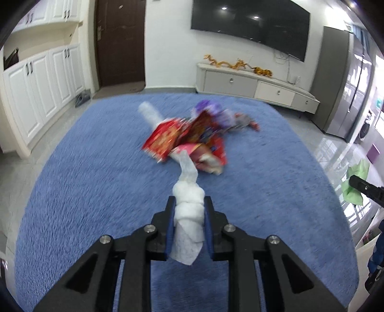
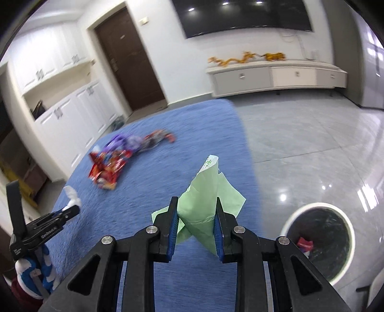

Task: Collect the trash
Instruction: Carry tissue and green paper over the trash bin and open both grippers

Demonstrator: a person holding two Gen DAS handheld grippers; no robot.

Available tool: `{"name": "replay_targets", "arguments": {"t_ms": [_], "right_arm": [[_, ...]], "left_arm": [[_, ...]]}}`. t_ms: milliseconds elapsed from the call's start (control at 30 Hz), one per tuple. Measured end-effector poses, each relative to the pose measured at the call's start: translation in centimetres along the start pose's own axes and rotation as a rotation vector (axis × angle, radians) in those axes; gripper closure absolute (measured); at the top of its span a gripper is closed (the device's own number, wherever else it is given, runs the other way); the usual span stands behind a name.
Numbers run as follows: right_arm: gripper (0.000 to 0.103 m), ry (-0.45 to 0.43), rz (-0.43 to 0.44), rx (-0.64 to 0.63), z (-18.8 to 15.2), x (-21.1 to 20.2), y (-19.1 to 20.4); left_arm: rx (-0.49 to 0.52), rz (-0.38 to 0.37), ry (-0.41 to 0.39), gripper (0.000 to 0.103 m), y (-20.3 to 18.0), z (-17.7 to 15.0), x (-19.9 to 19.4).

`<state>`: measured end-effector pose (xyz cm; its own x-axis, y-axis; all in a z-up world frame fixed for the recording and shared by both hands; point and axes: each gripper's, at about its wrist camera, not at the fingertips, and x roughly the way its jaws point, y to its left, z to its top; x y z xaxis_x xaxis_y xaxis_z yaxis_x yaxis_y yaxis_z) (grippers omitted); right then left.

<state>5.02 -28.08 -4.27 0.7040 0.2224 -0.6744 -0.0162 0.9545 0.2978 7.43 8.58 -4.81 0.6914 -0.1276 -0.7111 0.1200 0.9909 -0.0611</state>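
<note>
a blue rug point(image 1: 96, 192) fills the lower and middle part of the left wrist view; in the right wrist view it takes the left and centre, with grey glossy floor point(image 2: 300, 144) to its right. a black tv point(image 1: 249, 21) hangs at the top of both views above a low white console point(image 1: 252, 84). white cabinets point(image 1: 40, 84) line the left edge, and a dark brown door point(image 1: 120, 43) stands beside them at upper left.

a round bin point(image 2: 290, 223) with a white rim and a dark liner sits on the floor at the lower right of the right wrist view; something red lies inside it.

a blurred pile of wrappers point(image 1: 187, 136), red, purple and pink, lies on the rug at the centre of the left wrist view, with a white roll sticking out toward upper left. in the right wrist view the same pile sits left of centre.

the left gripper point(image 1: 189, 208), at bottom centre of its own view, is closed tight on a twisted white tissue point(image 1: 188, 199); the tissue runs up from the blue pads toward the pile and hangs out below them. it also shows at the lower left of the right wrist view.

the right gripper point(image 2: 196, 211), at bottom centre of its view, is clamped on a folded green paper point(image 2: 204, 196), jaws a little apart around it, the paper's tip pointing up. this paper also shows at the right edge of the left wrist view.
</note>
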Motion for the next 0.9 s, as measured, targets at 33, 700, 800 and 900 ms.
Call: {"name": "replay_targets", "arguments": {"t_ms": [33, 700, 800, 900], "right_arm": [[0.077, -0.011, -0.009, 0.018, 0.0, -0.4, -0.8], [0.077, -0.036, -0.233, 0.323, -4.5, -2.7, -17.2], [0.077, -0.025, -0.244, 0.345, -5.0, -2.1, -18.9], [0.077, -0.015, -0.251, 0.365, -5.2, -1.5, -20.1]], "left_arm": [[0.01, -0.007, -0.008, 0.083, -0.8, 0.4, -0.2], [0.276, -0.288, 0.059, 0.083, -20.9, 5.2, 2.2], [0.327, -0.337, 0.105, 0.083, -24.9, 5.1, 3.7], [0.368, -0.365, 0.157, 0.083, -28.5, 4.5, 5.2]]}}
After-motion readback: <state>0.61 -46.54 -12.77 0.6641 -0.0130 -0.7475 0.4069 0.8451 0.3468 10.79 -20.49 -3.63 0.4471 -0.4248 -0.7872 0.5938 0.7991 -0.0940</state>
